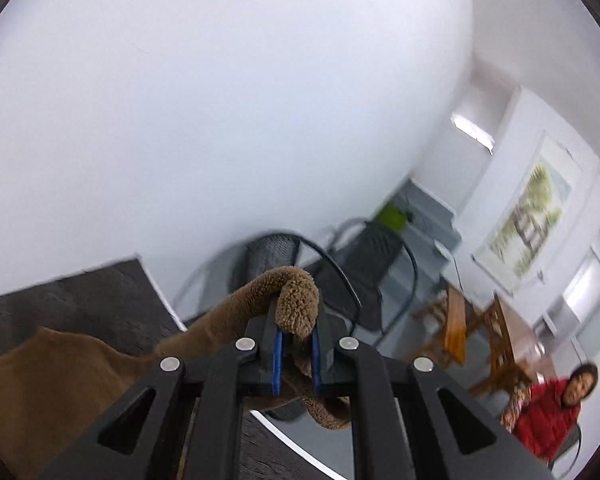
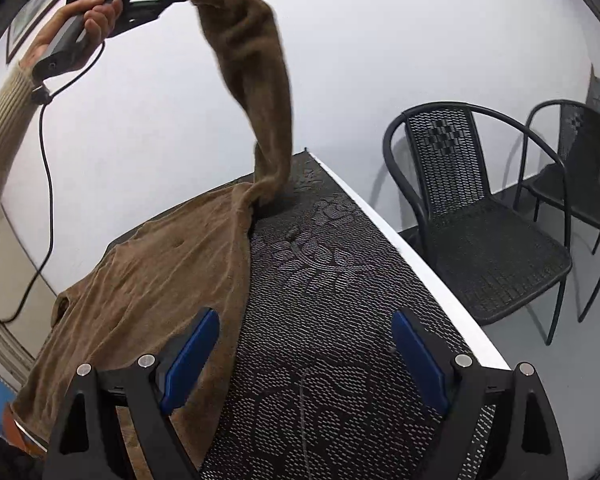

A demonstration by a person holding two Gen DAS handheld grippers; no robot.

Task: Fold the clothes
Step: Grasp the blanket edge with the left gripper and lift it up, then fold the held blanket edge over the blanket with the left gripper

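There is one brown sweater. Most of it lies flat on the left part of the one table, which has a dark patterned cover and a white edge. One sleeve is lifted high above the table.

There are two grippers. The left gripper is squeezed tight on the fuzzy end of that sleeve. The brown cloth sticks out between its two blue pads and curls over the top. In the right wrist view, one hand holds this gripper up in the air, and one cream ribbed sleeve of the person's arm shows below it. One black cable hangs down from the handle.

The right gripper sits low over the table with its two blue pads far apart. It holds nothing. Its left pad is over the edge of the sweater.

Two black chairs stand beside the table by the white wall. In the left wrist view, one person in a red jacket sits far off, near wooden furniture.
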